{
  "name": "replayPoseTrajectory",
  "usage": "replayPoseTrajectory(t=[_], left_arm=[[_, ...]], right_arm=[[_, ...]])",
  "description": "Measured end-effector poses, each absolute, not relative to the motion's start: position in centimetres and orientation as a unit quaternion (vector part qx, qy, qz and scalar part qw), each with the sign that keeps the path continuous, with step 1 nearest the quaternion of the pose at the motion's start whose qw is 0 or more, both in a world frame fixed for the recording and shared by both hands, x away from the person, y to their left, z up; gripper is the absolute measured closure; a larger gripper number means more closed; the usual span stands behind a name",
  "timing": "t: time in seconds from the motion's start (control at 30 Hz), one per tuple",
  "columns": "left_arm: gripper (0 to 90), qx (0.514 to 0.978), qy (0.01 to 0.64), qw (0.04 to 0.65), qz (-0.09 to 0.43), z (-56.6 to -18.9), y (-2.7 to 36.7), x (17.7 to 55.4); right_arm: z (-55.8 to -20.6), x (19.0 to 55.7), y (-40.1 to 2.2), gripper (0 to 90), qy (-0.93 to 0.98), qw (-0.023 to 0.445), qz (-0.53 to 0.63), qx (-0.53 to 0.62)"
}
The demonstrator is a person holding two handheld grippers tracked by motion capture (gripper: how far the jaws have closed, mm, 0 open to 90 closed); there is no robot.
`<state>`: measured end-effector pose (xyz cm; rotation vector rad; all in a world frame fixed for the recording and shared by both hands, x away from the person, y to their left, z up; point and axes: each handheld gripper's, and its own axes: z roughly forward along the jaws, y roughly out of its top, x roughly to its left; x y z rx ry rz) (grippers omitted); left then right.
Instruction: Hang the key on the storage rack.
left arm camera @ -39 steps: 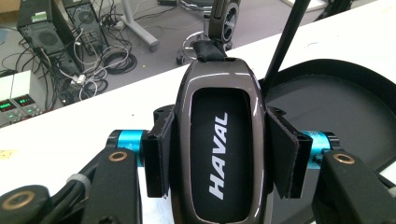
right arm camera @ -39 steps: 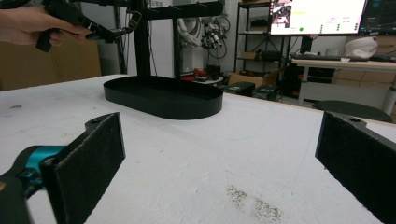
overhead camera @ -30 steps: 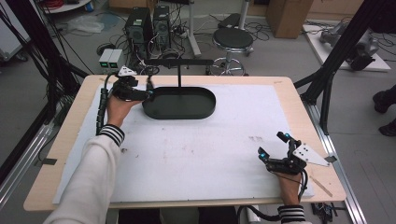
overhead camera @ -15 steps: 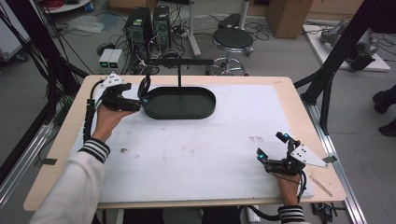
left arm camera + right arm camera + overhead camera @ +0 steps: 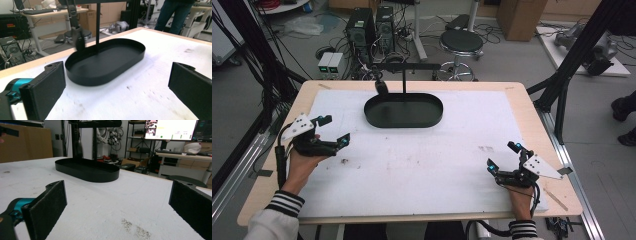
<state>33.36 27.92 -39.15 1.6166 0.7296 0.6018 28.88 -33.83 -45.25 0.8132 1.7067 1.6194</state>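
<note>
The left claw [image 5: 334,131] has just let go and pulled back from the black tray [image 5: 404,111] toward the worktop's [image 5: 422,200] left edge; its jaws stand wide open with nothing between them. A small dark item [image 5: 381,88] now hangs from the crossbar of the stand [image 5: 405,66] over the tray's left end, at the far middle of the worktop, so the hanging step looks done. The right claw [image 5: 501,159] rests open and empty near the front right corner. Between both claws and the tray lies bare white mat, ample room to move.
</note>
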Motion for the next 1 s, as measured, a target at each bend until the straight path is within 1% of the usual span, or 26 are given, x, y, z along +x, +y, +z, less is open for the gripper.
replayPoseTrajectory(t=[0.1,0.13,0.17,0.27,0.43,0.53,0.63,0.7,0.77,0.83,1.0], left_arm=[[1.7,0.685,0.319,0.603,0.256,-39.9,28.6,32.2],[1.7,0.672,0.326,0.611,0.262,-40.6,29.1,31.2],[1.7,0.672,0.326,0.611,0.262,-40.6,29.1,31.2],[1.7,0.656,0.326,0.623,0.273,-42.2,29.9,29.4],[1.7,0.649,0.328,0.63,0.273,-43.5,30.2,28.5],[1.7,0.645,0.315,0.636,0.282,-43.9,30.0,28.1],[1.7,0.646,0.315,0.635,0.283,-44.4,29.9,27.9],[1.7,0.655,0.316,0.625,0.281,-45.1,29.8,27.9],[1.7,0.644,0.314,0.634,0.291,-45.2,30.0,27.6],[1.7,0.633,0.329,0.63,0.307,-45.3,29.9,27.5],[1.7,0.628,0.341,0.627,0.31,-45.3,29.9,27.5]], right_arm=[[-45.3,28.8,-33.8,0.4,0.65,0.321,0.616,0.309],[-45.3,28.9,-33.7,0.4,0.651,0.324,0.614,0.305],[-45.3,28.9,-33.7,0.4,0.651,0.324,0.614,0.305],[-45.3,28.8,-33.7,0.4,0.653,0.323,0.614,0.305],[-45.3,28.8,-33.7,0.4,0.653,0.326,0.613,0.303],[-45.3,28.8,-33.7,0.4,0.652,0.323,0.614,0.306],[-45.3,28.8,-33.8,0.4,0.651,0.323,0.615,0.305],[-45.3,28.8,-33.8,0.4,0.651,0.322,0.616,0.305],[-45.3,28.8,-33.8,0.4,0.65,0.323,0.616,0.305],[-45.3,28.9,-33.8,0.4,0.65,0.327,0.616,0.302],[-45.3,28.8,-33.7,0.4,0.652,0.329,0.613,0.302]])
